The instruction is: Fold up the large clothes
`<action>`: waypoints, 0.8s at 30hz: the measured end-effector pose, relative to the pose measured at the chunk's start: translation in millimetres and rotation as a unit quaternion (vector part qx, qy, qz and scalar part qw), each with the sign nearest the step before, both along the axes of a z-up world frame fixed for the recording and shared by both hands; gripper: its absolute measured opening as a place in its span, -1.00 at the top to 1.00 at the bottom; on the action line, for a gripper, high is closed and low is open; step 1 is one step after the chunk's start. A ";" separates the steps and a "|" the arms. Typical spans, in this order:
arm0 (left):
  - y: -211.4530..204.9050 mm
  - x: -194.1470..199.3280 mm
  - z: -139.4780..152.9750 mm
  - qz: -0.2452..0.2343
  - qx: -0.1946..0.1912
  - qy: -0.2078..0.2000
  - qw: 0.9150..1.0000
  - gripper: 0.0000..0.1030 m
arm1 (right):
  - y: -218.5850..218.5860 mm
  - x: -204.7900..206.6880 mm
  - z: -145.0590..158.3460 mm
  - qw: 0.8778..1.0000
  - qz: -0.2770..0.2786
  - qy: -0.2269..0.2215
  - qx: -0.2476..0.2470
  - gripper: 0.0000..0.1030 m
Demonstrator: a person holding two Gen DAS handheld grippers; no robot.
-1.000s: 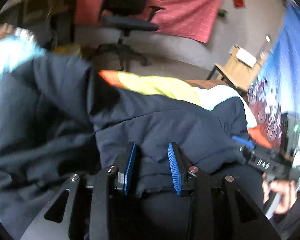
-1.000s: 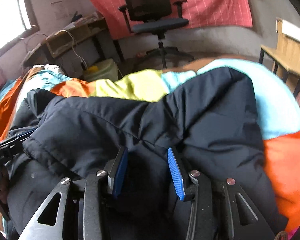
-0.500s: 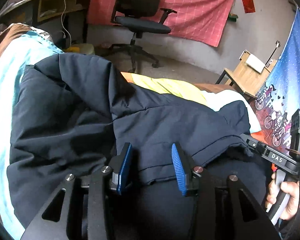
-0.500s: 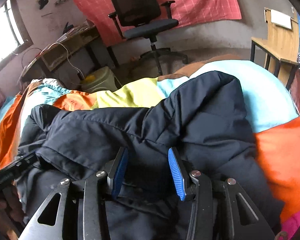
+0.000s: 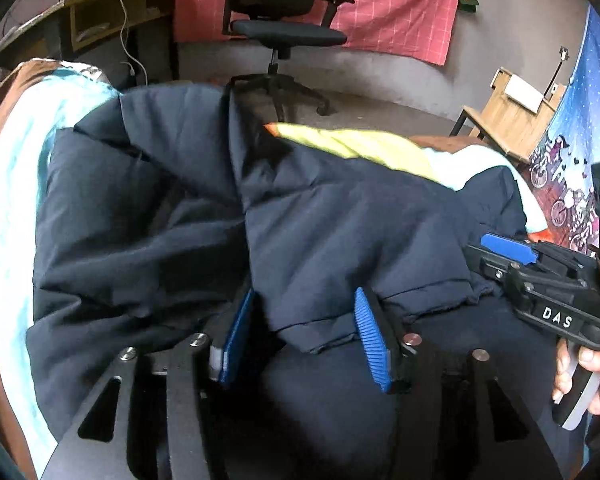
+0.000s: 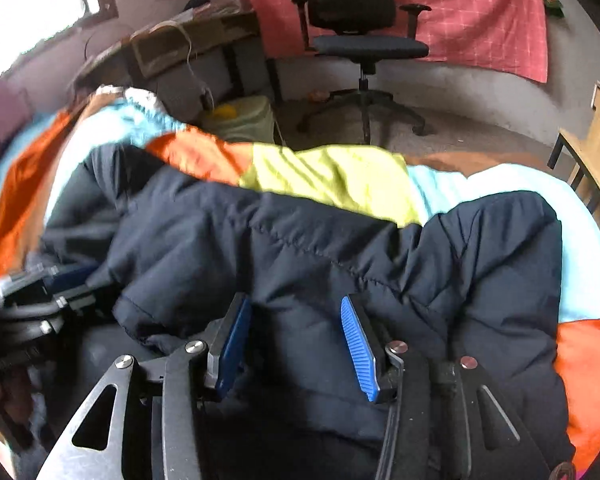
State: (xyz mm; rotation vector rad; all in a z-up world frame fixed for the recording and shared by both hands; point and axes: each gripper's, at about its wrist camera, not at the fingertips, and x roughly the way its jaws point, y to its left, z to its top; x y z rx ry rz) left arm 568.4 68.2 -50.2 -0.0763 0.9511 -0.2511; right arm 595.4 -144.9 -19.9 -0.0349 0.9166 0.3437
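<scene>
A large dark navy padded jacket (image 5: 340,220) lies bunched on a bed with a multicoloured cover (image 5: 360,148). It also fills the middle of the right wrist view (image 6: 320,252). My left gripper (image 5: 304,332) is open, its blue pads either side of the jacket's folded hem edge, not pinching it. My right gripper (image 6: 296,340) is open too, with a thick fold of the jacket lying between its pads. The right gripper also shows in the left wrist view (image 5: 540,276) at the jacket's right end, held by a hand. The left gripper shows blurred at the left edge of the right wrist view (image 6: 48,292).
A black office chair (image 5: 280,32) stands on the floor beyond the bed, before a red wall cloth (image 5: 400,0). A cluttered desk (image 5: 80,24) is at the back left, a wooden side table (image 5: 508,116) at the right. A green bin (image 6: 240,120) stands by the bed.
Both grippers have stayed open over the jacket. The left view has swung and come closer, with the hem edge now lying between the left pads. The right view has shifted left.
</scene>
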 end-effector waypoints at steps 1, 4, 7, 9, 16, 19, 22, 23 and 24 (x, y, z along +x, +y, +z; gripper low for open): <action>0.0 0.3 -3.7 0.002 -0.002 0.003 1.000 0.03 | 0.9 -4.5 -7.7 1.000 0.002 -0.008 -0.013 0.14; -3.7 -0.7 -3.3 0.006 0.009 -0.001 1.000 0.03 | 12.2 -16.5 -17.5 0.996 0.008 -0.046 -0.070 0.15; 5.1 -8.1 4.5 0.016 -0.021 -0.011 1.000 0.03 | -0.4 -22.7 -7.1 0.998 -0.007 -0.055 -0.033 0.14; 11.9 -14.3 10.1 0.019 -0.037 -0.024 0.999 0.03 | -15.5 -29.4 -0.5 0.998 -0.019 -0.059 0.010 0.13; 12.8 -35.3 29.8 0.047 -0.031 -0.069 0.996 -0.33 | -36.2 -44.3 13.8 0.996 -0.033 -0.076 0.040 -0.41; 7.2 -45.7 39.7 0.048 -0.030 -0.088 0.995 -0.39 | -39.2 -54.5 21.7 0.994 -0.039 -0.085 0.049 -0.55; 0.5 -57.0 49.0 0.045 -0.018 -0.106 0.993 -0.42 | -43.4 -67.0 31.0 0.993 -0.043 -0.100 0.050 -0.71; -1.5 -62.5 52.4 0.045 -0.014 -0.113 0.992 -0.48 | -43.9 -70.6 34.8 0.992 -0.043 -0.104 0.052 -0.78; -3.6 -65.4 54.7 0.046 -0.014 -0.117 0.992 -0.55 | -45.1 -74.8 38.7 0.992 -0.046 -0.108 0.053 -0.81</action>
